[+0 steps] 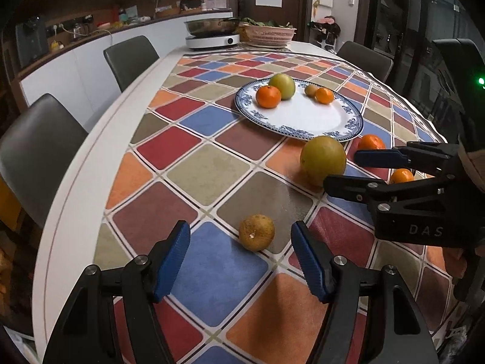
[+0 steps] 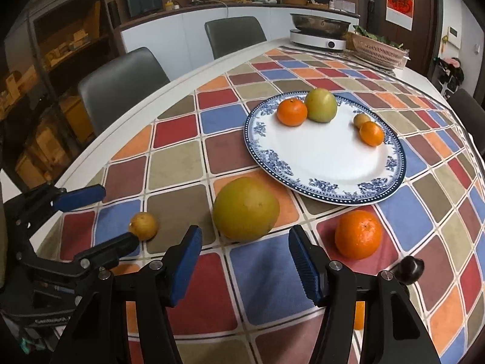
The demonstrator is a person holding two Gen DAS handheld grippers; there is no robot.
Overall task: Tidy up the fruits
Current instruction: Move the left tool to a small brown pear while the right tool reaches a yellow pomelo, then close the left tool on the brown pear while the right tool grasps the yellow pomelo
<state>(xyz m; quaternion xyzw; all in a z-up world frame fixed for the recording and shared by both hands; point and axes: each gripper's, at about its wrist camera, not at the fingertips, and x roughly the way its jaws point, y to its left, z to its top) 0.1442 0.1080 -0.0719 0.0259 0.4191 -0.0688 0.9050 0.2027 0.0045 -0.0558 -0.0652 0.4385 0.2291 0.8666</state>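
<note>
The left gripper (image 1: 241, 261) hovers low over the checked tablecloth (image 1: 209, 166) with its jaws spread wide and nothing between the blue pads. A small yellow-brown fruit (image 1: 256, 232) sits on the cloth just ahead of the gap, apart from both pads. It is roughly round with no clear long axis; its stem scar faces the left wrist camera.

The right gripper (image 2: 245, 253) is likewise wide open and holds nothing. A large yellow-green citrus (image 2: 246, 208) rests on the cloth directly ahead of its jaws, close to the left fingertip but not visibly touching it. It is near spherical. A loose mandarin (image 2: 358, 234) lies to the right of that gripper, its stem dimple turned upward. Another mandarin (image 1: 401, 176) shows behind the right gripper's fingers in the left wrist view; contact there cannot be judged.

The blue-rimmed plate (image 2: 263, 157) lies flat beyond the large citrus, its near rim close to the fruit. On its far half sit a mandarin on the plate (image 2: 292, 111) touching a green fruit (image 2: 320, 105), and a small brown fruit (image 2: 361, 119) touching a smaller mandarin (image 2: 371, 133). The near half of the plate is bare white.

The white table edge (image 1: 75, 188) curves along the left, with grey chairs (image 1: 36, 148) tucked against it. Open cloth extends left of the small fruit.
</note>
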